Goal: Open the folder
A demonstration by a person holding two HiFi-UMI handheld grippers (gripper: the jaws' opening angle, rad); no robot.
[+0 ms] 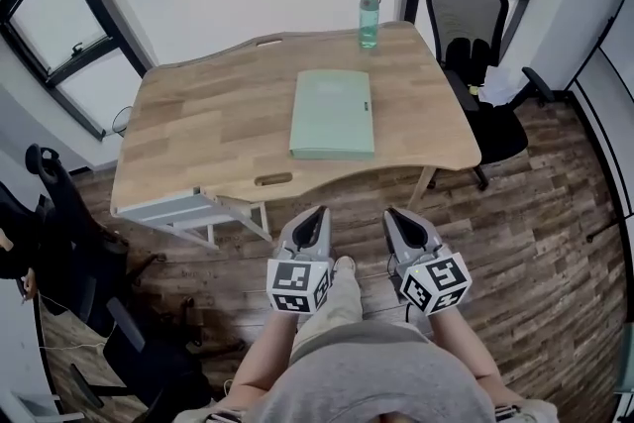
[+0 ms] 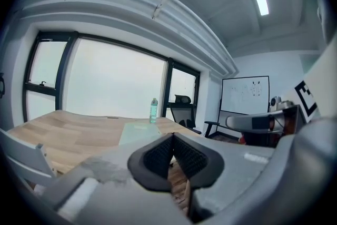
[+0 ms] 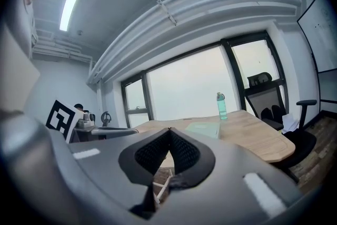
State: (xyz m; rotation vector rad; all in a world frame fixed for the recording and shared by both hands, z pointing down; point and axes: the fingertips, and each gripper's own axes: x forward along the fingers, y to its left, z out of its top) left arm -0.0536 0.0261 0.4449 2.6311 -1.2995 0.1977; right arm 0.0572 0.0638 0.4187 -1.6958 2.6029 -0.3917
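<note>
A pale green folder lies shut and flat on the wooden table, right of its middle; it also shows as the folder and the folder in the gripper views. My left gripper and right gripper are held side by side over the floor, short of the table's near edge and pointing at it. Both are shut with nothing between the jaws. In its own view the left gripper has its black pads meeting, and so has the right gripper.
A teal water bottle stands at the table's far edge behind the folder. A black office chair sits at the table's right end, another dark chair on the left. A white drawer unit hangs under the table's near-left side.
</note>
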